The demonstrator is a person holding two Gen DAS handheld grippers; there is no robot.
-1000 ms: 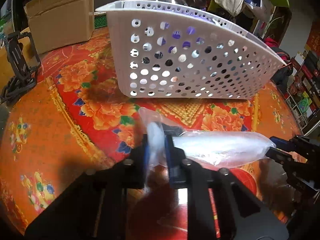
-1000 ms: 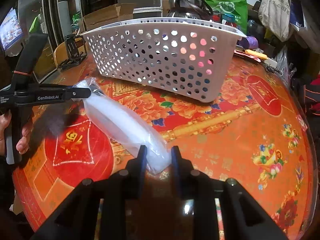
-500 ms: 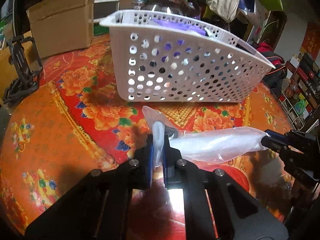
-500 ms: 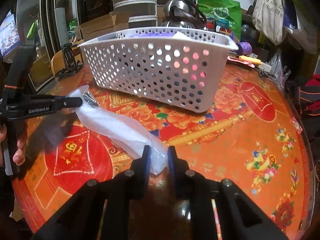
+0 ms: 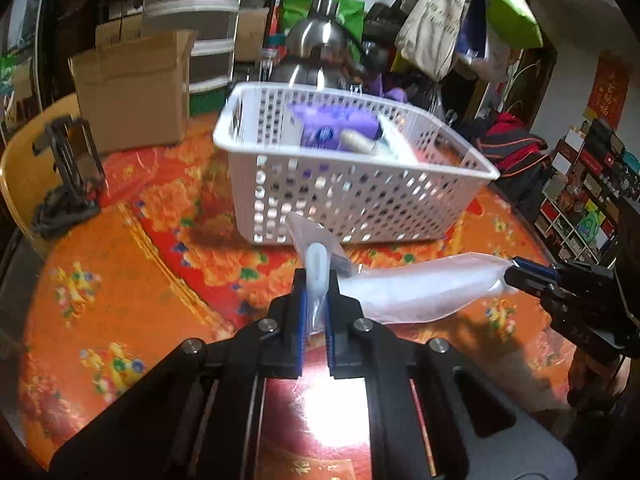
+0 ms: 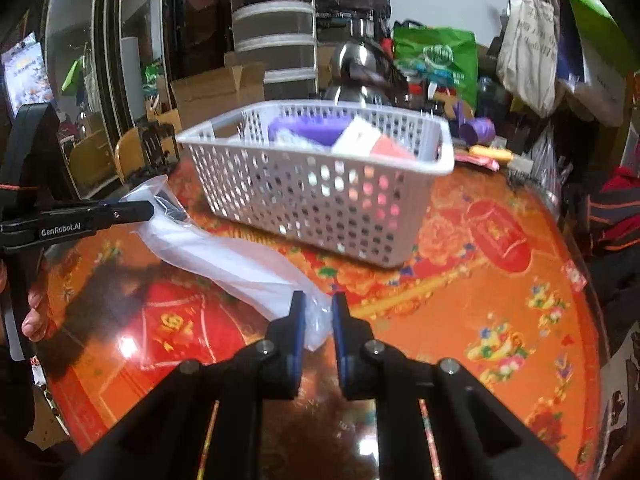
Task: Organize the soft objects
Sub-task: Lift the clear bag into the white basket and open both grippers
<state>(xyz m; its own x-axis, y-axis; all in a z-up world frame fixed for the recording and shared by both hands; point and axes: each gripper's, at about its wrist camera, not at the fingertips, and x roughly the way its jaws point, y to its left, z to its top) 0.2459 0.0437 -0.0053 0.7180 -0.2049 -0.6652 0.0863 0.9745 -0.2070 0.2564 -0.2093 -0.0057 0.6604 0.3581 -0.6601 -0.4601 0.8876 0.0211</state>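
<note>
A long clear plastic bag with white soft filling (image 5: 420,286) hangs between both grippers above the table. My left gripper (image 5: 316,304) is shut on one end of the bag. My right gripper (image 6: 318,318) is shut on the other end (image 6: 316,320); it also shows at the right of the left wrist view (image 5: 520,276). The bag (image 6: 224,256) stretches left to the left gripper (image 6: 148,210) in the right wrist view. A white perforated basket (image 5: 360,200), also seen in the right wrist view (image 6: 320,208), stands behind the bag. It holds a purple pack (image 5: 340,128) and other soft items.
The table has a red and orange floral cover (image 5: 120,280). A cardboard box (image 5: 132,88) and a black stand (image 5: 68,160) are at the back left. A steel kettle (image 5: 316,48) and hanging bags (image 5: 440,20) are behind the basket.
Both grippers have lifted the bag higher off the table, so the views now look down into the basket. Both stay shut on the bag's ends.
</note>
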